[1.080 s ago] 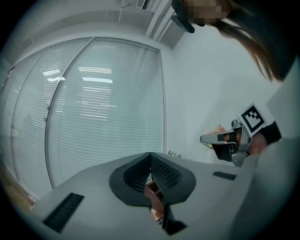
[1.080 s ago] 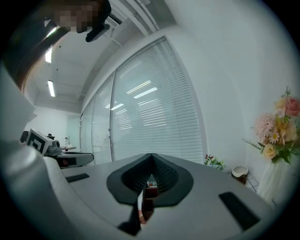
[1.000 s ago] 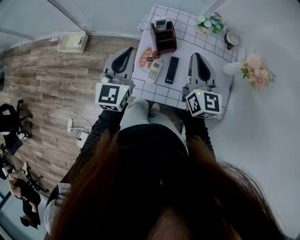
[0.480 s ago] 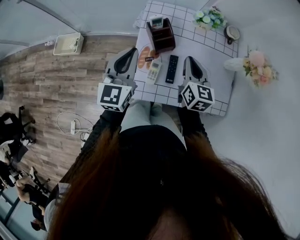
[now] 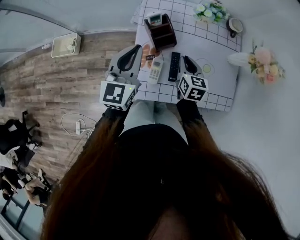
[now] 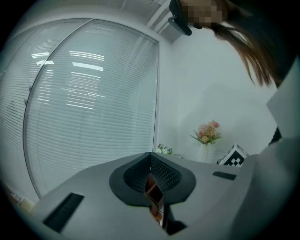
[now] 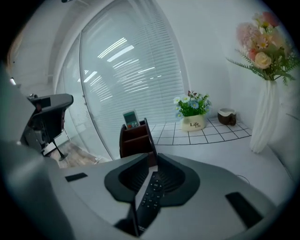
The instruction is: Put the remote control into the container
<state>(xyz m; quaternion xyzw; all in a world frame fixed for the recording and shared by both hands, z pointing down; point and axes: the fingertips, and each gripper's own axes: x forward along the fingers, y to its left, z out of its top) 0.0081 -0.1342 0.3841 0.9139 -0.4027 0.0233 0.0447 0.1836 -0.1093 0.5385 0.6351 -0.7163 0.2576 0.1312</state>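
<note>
A black remote (image 5: 174, 66) and a white remote (image 5: 155, 71) lie side by side on the checked tablecloth (image 5: 215, 47). Beyond them stands the brown container (image 5: 162, 33), with another white remote (image 5: 154, 18) upright in its back slot. My right gripper (image 5: 186, 57) is shut and empty; it tilts down just right of the black remote, which shows under the slit between its jaws (image 7: 150, 192). My left gripper (image 5: 138, 47) is shut, held level at the table's left edge. Through its slit I see the container (image 6: 153, 190).
A potted flower (image 5: 209, 11) and a small dark cup (image 5: 234, 26) stand at the back. A white vase of pink flowers (image 5: 262, 58) stands right. An orange-patterned item (image 5: 146, 55) lies beside the left gripper. A white box (image 5: 64, 44) sits on the floor.
My right gripper has dropped toward the table and tipped down beside the black remote. My left gripper has crept forward along the table's left edge.
</note>
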